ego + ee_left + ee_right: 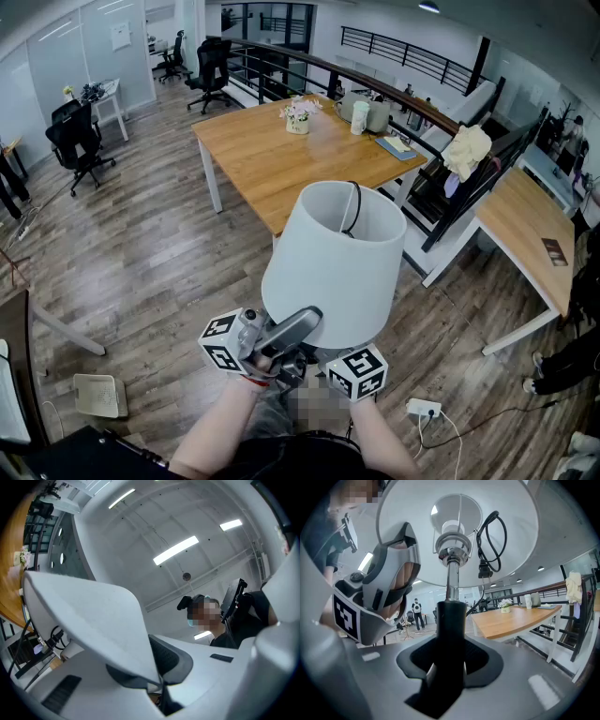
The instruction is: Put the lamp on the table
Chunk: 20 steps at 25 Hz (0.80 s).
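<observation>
I carry a lamp with a white shade (333, 262) above the wooden floor, short of the wooden table (272, 159). My left gripper (302, 326) is shut on the shade's lower rim; in the left gripper view the rim (89, 616) runs between the jaws (157, 667). My right gripper (450, 663) is shut on the lamp's black stem (451, 625), under the shade, where the head view shows only its marker cube (358, 370). The lamp's black cord (490, 541) hangs coiled inside the shade. The lamp's base is hidden.
A flower pot (298, 117), a jug and books stand on the table's far part. A second wooden table (525, 225) is at the right beside a black railing. Office chairs (75, 141) stand at the left. A power strip (424, 408) lies on the floor near my feet.
</observation>
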Tool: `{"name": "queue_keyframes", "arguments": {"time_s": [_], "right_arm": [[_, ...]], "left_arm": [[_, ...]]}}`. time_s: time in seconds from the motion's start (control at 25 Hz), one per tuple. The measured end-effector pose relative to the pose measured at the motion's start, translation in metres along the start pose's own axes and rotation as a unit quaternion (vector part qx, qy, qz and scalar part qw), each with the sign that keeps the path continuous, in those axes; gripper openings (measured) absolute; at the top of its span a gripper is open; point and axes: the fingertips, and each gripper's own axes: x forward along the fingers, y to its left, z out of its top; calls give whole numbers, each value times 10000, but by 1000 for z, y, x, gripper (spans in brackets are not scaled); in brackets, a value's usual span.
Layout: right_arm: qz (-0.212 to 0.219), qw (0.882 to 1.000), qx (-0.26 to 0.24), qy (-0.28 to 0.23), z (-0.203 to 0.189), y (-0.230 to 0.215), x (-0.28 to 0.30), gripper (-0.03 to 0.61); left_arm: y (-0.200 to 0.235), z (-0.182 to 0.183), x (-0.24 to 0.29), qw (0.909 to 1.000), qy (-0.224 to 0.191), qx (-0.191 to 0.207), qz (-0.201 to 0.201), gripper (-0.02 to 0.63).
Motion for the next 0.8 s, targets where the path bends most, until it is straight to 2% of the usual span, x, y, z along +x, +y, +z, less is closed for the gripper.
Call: {"name": "queue_keyframes", "arguments": {"time_s": [0.24, 0.52, 0.8], "right_arm": [[-35, 9999, 136, 36, 8, -45, 68, 160], [-100, 9998, 126, 99, 27, -90, 147, 160], [-308, 9993, 166, 90, 42, -130, 206, 160]], "left_arm": [[69, 42, -11, 9998, 148, -139, 85, 2], [141, 108, -28, 9996, 5, -274, 113, 2], [200, 156, -37, 9989, 46, -467, 19, 2]]}}
